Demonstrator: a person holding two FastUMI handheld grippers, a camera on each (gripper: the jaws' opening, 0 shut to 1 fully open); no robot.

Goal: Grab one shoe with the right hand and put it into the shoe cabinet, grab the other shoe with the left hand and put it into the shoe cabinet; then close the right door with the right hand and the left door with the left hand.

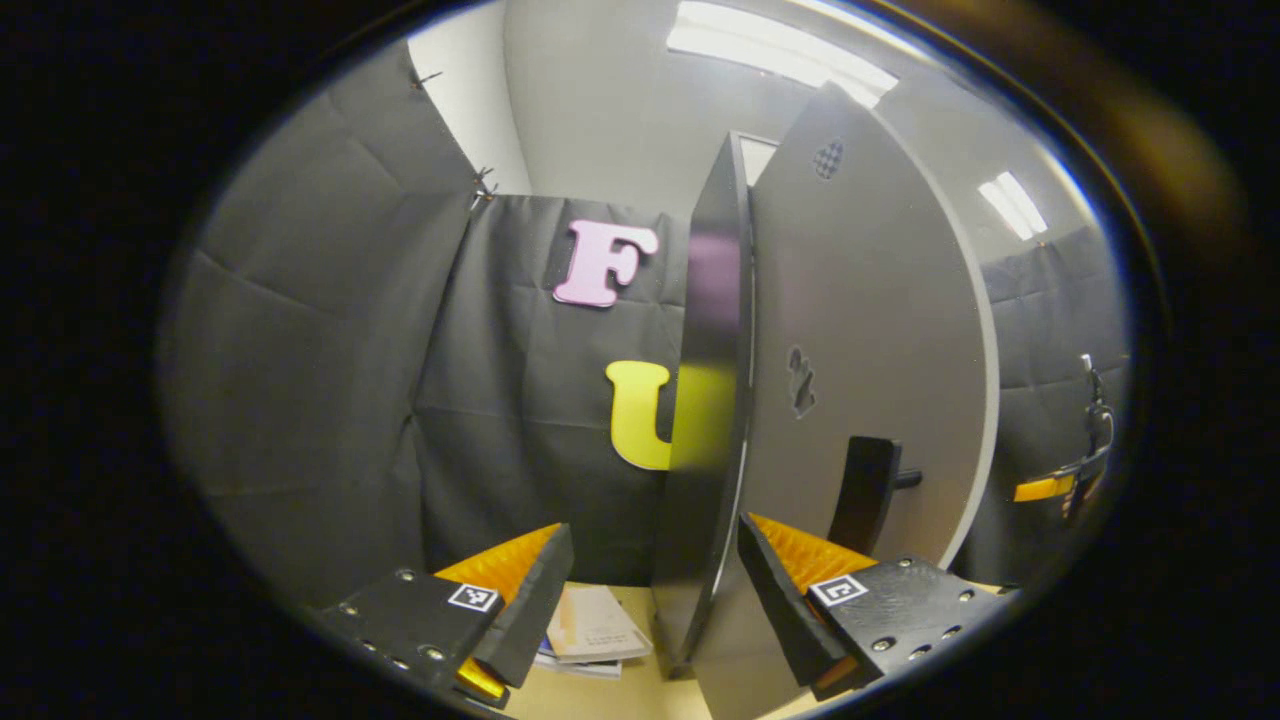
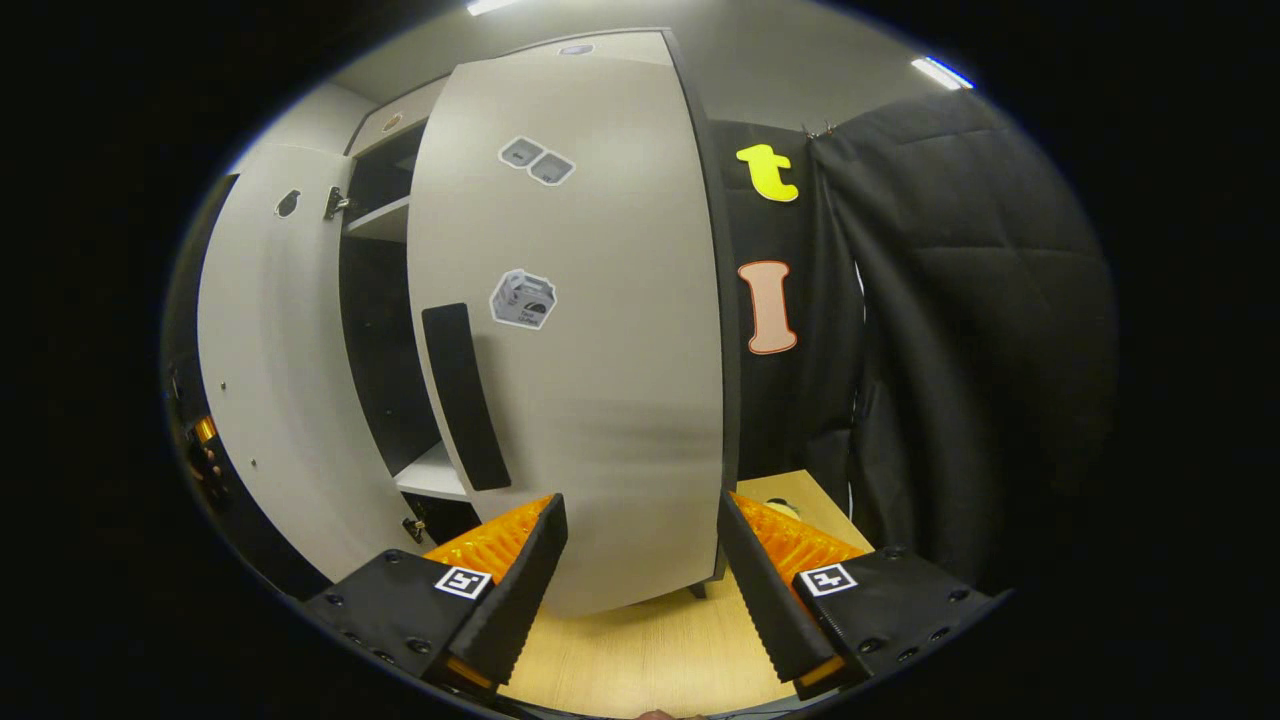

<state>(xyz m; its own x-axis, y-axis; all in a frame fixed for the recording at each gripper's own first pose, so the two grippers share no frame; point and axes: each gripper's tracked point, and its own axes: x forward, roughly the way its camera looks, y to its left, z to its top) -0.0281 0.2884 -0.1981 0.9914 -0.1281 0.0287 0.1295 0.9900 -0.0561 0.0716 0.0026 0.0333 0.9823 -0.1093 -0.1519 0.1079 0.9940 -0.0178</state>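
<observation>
Black cloth walls the booth behind a pale wooden table point(image 2: 650, 650) on which the shoe cabinet point(image 2: 385, 300) stands. Both doors stand open, so the closing steps are left; no shoe can be made out, and whether they lie on the dark shelves I cannot tell. The right gripper point(image 2: 640, 575), fingers wide and empty, faces the right door point(image 2: 590, 380) near its black handle point(image 2: 465, 400). The left gripper point(image 1: 655, 600), fingers wide, straddles the edge of the left door point(image 1: 860, 330). Door stickers point(image 2: 522, 298) are too small to read.
</observation>
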